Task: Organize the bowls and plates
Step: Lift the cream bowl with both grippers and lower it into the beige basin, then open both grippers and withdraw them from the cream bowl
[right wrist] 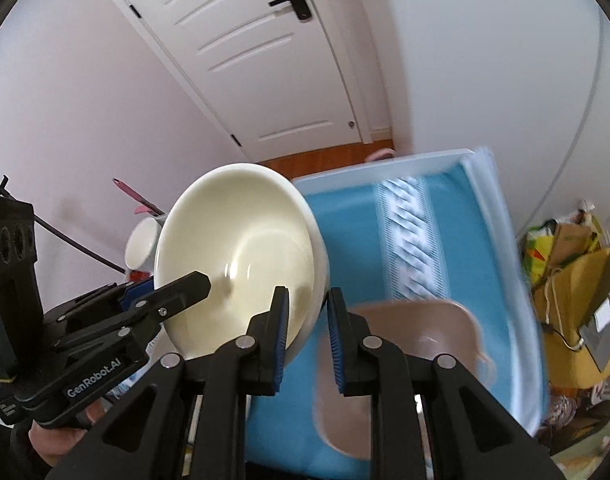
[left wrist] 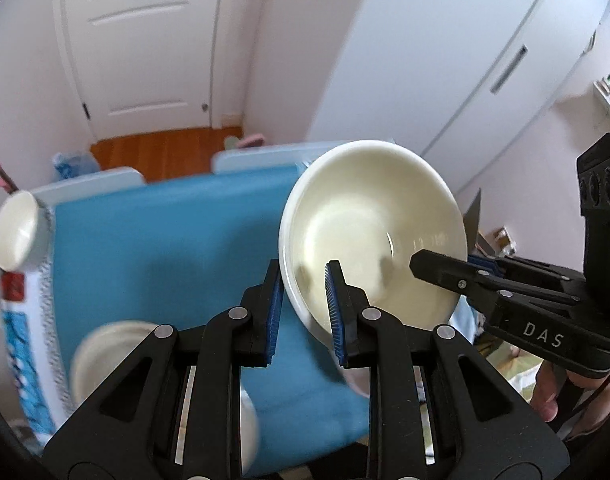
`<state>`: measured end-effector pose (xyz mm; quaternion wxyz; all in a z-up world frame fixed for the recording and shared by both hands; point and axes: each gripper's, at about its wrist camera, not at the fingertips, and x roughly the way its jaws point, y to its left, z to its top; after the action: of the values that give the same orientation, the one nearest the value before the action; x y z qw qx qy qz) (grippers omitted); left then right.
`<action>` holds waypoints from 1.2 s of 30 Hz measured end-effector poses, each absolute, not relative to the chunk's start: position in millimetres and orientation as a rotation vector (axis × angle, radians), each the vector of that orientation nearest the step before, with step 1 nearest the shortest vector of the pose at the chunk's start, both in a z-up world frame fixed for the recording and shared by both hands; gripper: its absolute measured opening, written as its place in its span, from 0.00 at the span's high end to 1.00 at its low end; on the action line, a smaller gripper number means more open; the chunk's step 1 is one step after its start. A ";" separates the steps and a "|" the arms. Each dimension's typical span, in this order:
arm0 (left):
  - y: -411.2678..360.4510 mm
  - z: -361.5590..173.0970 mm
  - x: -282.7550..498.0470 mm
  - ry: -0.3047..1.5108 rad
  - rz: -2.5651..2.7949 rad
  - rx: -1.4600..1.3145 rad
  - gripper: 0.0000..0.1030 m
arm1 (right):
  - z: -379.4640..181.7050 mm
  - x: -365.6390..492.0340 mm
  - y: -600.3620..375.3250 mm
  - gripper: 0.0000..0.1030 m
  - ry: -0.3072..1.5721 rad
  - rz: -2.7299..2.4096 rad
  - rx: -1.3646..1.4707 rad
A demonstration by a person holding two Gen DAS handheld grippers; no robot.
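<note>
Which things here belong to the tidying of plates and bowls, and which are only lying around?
Belong to the job:
cream bowl, gripped at its rim by left gripper and right gripper
brown bowl
plate stack
white cup

Lying around:
blue cloth
yellow bag
door

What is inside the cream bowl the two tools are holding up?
The cream bowl looks empty: only a bare glossy inside shows. The left tool and right tool each have one finger reaching in over its rim. The patches under those fingers are covered.
</note>
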<state>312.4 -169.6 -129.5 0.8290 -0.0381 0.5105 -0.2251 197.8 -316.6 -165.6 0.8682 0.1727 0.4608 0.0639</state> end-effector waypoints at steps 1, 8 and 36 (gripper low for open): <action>-177.3 -133.7 308.6 1.094 -0.479 -0.080 0.82 | -168.9 192.7 -323.4 0.83 0.971 0.129 0.357; -228.5 -181.2 286.3 1.227 -0.481 -0.073 0.82 | -209.8 166.9 -362.9 0.83 1.056 0.119 0.352; -257.4 -238.1 278.3 1.266 -0.410 0.154 0.82 | -268.7 165.8 -372.1 0.83 1.152 0.132 0.253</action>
<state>278.3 -257.4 -238.1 0.7839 0.0714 0.5868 -0.1901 165.8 -372.1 -268.7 0.8291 0.1191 0.5427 0.0620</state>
